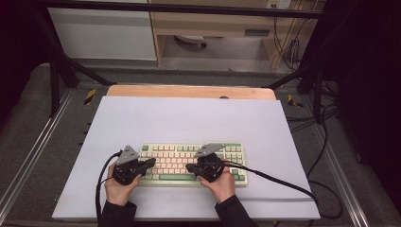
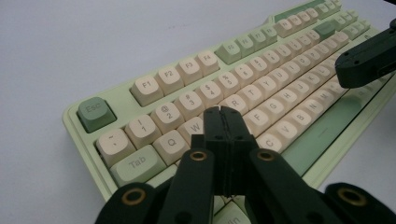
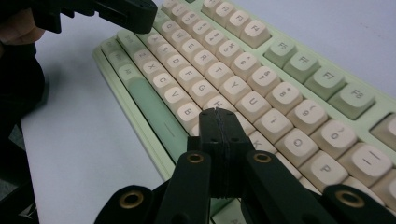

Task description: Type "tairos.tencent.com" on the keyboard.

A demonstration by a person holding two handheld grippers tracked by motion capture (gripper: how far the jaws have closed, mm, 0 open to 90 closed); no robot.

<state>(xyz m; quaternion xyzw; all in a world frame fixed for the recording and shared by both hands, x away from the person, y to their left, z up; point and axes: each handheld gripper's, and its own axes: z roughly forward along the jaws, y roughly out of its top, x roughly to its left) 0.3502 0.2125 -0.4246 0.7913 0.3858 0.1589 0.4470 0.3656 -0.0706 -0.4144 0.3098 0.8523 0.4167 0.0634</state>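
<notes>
High view: keyboard at 6 o'clock on the surface.
Fingers: left gripper and right gripper both closed, empty.
My advice: I'd press 1 key squarely, tip vertical.

Right tool: both black jaws are pressed flat together with nothing between them, tips poised over the cream letter keys near B and N. Keyboard: pale green case, cream keycaps, green function keys and green spacebar, running diagonally across the white tabletop. Left tool: black, at the top left corner, above the keyboard's far end
</notes>
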